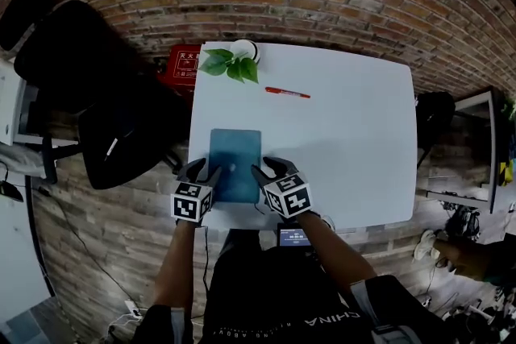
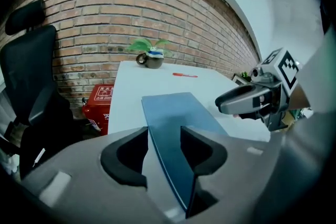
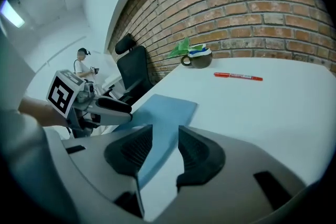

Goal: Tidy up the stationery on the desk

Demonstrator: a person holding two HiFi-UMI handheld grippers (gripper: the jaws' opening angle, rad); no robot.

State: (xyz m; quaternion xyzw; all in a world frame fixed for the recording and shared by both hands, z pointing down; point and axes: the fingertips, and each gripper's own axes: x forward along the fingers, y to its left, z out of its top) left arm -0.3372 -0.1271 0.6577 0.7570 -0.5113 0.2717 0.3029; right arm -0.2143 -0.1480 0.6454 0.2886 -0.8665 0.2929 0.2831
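Head view, lower centre of frame: the blue notebook (image 1: 235,161) is seen lying flat on the white desk (image 1: 363,133), close to the desk's lower edge. The red pen (image 1: 288,93) is noted alone above it, well apart, and the potted plant (image 1: 232,63) sits at the desk's upper left corner.

Left gripper (image 1: 203,170): placed at the notebook's left edge. In its own view the jaws are spread wide, the notebook's edge is framed between them, and no pad is seen pressing on it.

Right gripper (image 1: 270,168): placed at the right edge. The jaws are likewise apart, with the blue edge in the gap and not pinched.

Judged step: the notebook is bracketed from both sides and nothing is held yet.

Risks noted:
- The cover is thin and lies flush on the desk. If the jaws are closed without a pad under the edge, only the top may be scraped and the notebook pushed instead of gripped
- If one side is closed before the other, the notebook may be skewed or slid toward the nearby desk edge and dropped
- If only the top cover is caught, the notebook may fall open when lifted
- The pen may be rolled if the notebook is shoved upward in frame
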